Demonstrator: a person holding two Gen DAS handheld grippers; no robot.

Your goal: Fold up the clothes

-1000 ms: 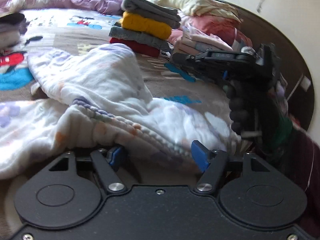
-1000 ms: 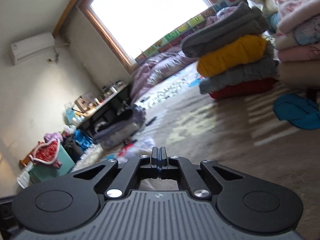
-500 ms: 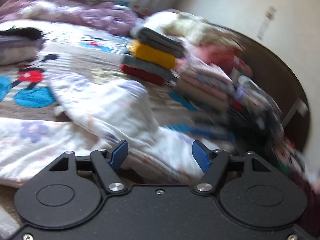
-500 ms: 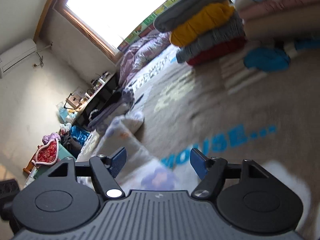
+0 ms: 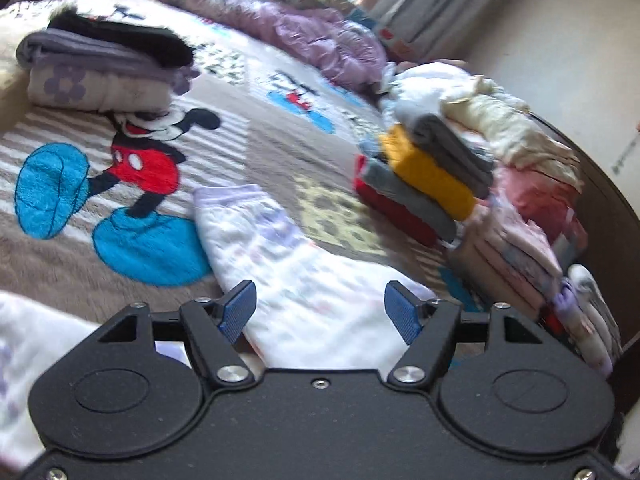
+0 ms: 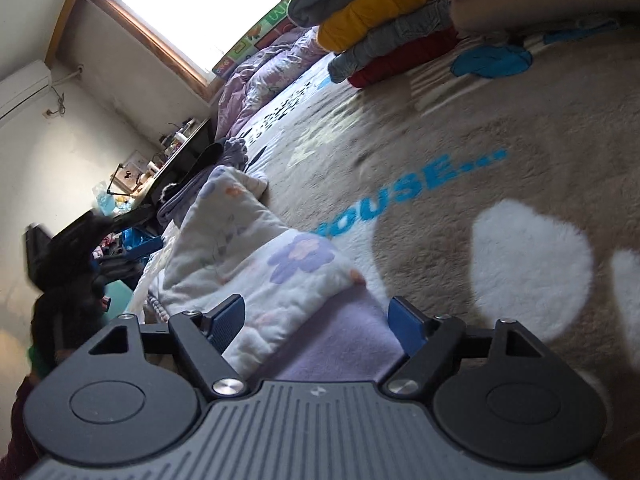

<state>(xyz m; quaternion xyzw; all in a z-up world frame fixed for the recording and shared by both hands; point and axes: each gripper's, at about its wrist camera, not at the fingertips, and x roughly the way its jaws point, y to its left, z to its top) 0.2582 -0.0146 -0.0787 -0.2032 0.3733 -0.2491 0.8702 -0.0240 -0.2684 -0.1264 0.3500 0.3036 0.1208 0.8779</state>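
A white garment with purple flowers (image 5: pixel 296 276) lies spread on the Mickey Mouse blanket (image 5: pixel 132 168). My left gripper (image 5: pixel 322 312) is open and hovers just above the garment, holding nothing. In the right wrist view the same garment (image 6: pixel 256 256) lies folded over in front of my right gripper (image 6: pixel 318 320), which is open with the cloth's edge between its jaws. The left gripper (image 6: pixel 80 248) shows blurred at the far left of that view.
A folded stack of grey, yellow and red clothes (image 5: pixel 424 184) stands at the back right, beside piles of pink and cream clothes (image 5: pixel 528 200). Another folded pile (image 5: pixel 104 68) sits at the back left. A purple quilt (image 5: pixel 288 24) lies along the window side.
My right gripper went from shut to open and dropped toward the garment. My left gripper stayed open, rose and turned left, off the bunched cloth, which now lies flatter.
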